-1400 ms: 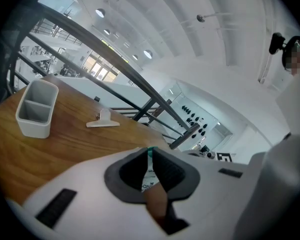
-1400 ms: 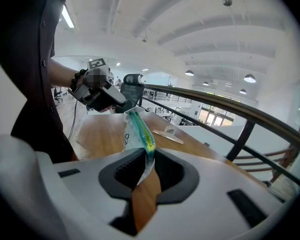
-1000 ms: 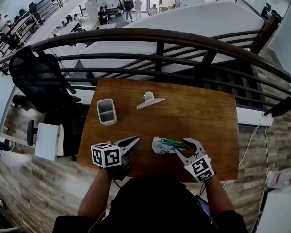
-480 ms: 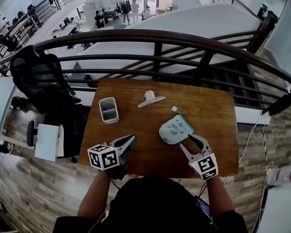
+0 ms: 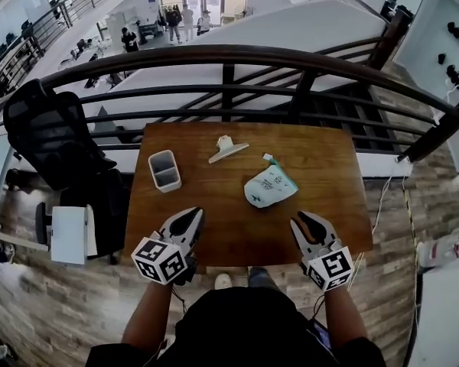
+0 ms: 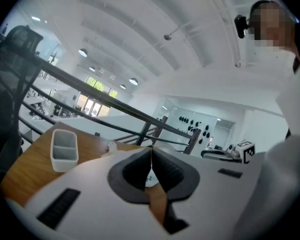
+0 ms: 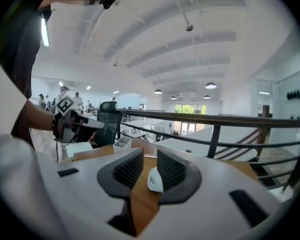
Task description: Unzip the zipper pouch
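Zipper pouch lies flat on the table, ahead of my right gripper and well apart from its jaws. Those have just been closing and stand a bit apart on nothing, and my left gripper is pinched together, empty. It looks light and floppy (probably slides on wood), so I'd pin the fabric beside the teal zipper edge and pinch the pull.
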Demonstrator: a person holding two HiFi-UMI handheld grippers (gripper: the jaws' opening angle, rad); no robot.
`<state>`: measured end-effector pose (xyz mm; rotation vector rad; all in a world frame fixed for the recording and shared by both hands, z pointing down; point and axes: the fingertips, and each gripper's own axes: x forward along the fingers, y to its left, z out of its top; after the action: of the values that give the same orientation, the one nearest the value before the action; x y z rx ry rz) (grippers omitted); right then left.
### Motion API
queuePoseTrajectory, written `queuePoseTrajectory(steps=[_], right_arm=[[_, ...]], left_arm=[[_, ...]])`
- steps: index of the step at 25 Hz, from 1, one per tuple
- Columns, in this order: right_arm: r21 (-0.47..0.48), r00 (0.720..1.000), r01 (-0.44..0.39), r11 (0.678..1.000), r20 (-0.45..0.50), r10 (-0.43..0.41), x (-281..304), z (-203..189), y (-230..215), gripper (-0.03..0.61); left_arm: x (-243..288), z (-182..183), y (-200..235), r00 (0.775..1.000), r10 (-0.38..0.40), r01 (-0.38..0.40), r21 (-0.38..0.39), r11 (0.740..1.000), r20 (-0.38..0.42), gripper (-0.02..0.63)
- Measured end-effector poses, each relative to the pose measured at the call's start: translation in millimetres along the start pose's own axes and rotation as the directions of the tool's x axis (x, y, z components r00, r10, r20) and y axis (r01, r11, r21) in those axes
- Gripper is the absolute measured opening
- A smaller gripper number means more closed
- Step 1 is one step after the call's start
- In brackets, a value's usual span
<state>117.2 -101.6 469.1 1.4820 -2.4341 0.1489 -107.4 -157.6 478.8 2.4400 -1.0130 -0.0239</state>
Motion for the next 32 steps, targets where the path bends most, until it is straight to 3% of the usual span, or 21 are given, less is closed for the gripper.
queuePoseTrajectory(steps=[4, 8, 19, 23, 28, 32], right_arm=[[0.081, 0.996, 0.072, 0.994, 0.038, -0.076, -25.7, 2.7, -3.7, 0.035], [0.085, 0.993, 0.111, 0.990, 0.038, -0.114, -40.5, -1.8, -12.2, -0.003], [0.092, 0.985, 0.055, 0.994, 0.157, -0.069, -57.8, 32.9, -53.5, -0.006], [0.082, 0.985, 0.025, 0.996, 0.167, -0.039, -58.5, 32.8, -58.9, -0.007], [0.098, 0.984, -0.002, 0.995, 0.177, -0.015, -60.8, 32.0, -67.0, -0.007], [0.004, 0.990, -0.006, 1.000, 0.141, 0.005, -61.2, 18.3, -57.2, -0.008]], left_arm=[[-11.5, 12.2, 1.1, 0.999, 0.004, -0.008, 0.082, 0.997, 0.050, 0.015], [-23.5, 26.1, 0.2, 0.994, 0.018, -0.029, 0.099, 0.995, 0.111, 0.015], [-38.1, 57.8, -25.4, 0.963, 0.083, -0.125, 0.150, 0.981, 0.257, 0.014], [-31.3, 59.5, -44.9, 0.959, 0.090, -0.141, 0.178, 0.974, 0.268, 0.014], [-26.1, 55.6, -56.1, 0.952, 0.112, -0.151, 0.119, 0.981, 0.285, 0.012], [-22.2, 43.0, -65.8, 0.957, 0.108, -0.145, 0.118, 0.982, 0.271, 0.012]])
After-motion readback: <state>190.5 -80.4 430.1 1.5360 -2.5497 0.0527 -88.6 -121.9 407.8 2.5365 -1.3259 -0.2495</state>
